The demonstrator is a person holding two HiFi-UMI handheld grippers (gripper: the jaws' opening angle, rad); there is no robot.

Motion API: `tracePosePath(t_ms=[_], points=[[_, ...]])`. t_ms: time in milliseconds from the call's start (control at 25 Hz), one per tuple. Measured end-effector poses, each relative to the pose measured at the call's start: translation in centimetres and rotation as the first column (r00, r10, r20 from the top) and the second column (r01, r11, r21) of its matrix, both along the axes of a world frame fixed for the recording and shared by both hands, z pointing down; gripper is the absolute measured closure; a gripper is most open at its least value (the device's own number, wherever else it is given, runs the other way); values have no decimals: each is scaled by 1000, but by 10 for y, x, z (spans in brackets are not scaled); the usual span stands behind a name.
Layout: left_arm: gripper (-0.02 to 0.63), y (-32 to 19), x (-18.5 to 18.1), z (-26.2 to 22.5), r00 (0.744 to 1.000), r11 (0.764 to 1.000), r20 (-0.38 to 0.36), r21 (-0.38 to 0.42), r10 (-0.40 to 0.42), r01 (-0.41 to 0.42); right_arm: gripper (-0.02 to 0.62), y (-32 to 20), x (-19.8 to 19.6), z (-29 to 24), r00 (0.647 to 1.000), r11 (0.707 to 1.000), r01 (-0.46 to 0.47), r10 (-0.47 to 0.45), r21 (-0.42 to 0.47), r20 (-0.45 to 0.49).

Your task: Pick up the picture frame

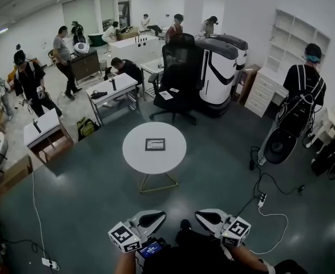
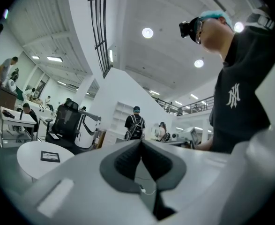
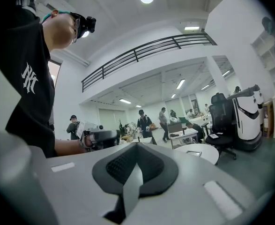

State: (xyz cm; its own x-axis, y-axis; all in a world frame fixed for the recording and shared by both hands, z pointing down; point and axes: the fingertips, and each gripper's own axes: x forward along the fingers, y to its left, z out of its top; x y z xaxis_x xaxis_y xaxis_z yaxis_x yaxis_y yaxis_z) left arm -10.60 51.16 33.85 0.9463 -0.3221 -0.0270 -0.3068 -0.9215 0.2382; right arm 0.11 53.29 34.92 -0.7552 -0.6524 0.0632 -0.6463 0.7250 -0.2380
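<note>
We stand well short of the round white table (image 1: 134,163), where the picture frame (image 1: 154,144) lies flat at the centre of the top with nothing else on it. Our left gripper (image 1: 153,216) and right gripper (image 1: 208,216) hang close to the body on the near side of the table, each with its jaws pressed together and nothing between them. The dark-edged frame looks light and stiff, though its face may be glazed, so probably fragile and slick. Lying flat, it offers little to pinch. We judge the best hold is across one border, with the jaws opened first and an edge tipped up off the table.
</note>
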Motion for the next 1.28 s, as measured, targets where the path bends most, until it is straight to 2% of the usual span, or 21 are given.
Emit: tracePosePath(t_ms=[200,440,600,800,960,1280], points=[[603,-21,-13,3,996,998,64,-20,-62,63,595,-34,-16,4,997,997,76,-77,25,12],[603,-76,-21,4,979,986,125,-17,-160,164,595,-102,-19,12,982,986,164,-166,20,86],[603,-127,4,-9,971,979,131,-15,-202,205,595,-157,-3,11,977,979,197,-200,42,76],[603,-179,41,-28,969,980,150,15,-198,198,595,-211,32,1,972,978,204,-208,46,105],[603,-216,61,-38,963,976,157,25,-219,218,595,-249,56,1,968,978,209,-208,9,138],[603,-267,103,-25,948,970,206,16,-241,243,595,-303,86,28,955,965,259,-250,-38,159]])
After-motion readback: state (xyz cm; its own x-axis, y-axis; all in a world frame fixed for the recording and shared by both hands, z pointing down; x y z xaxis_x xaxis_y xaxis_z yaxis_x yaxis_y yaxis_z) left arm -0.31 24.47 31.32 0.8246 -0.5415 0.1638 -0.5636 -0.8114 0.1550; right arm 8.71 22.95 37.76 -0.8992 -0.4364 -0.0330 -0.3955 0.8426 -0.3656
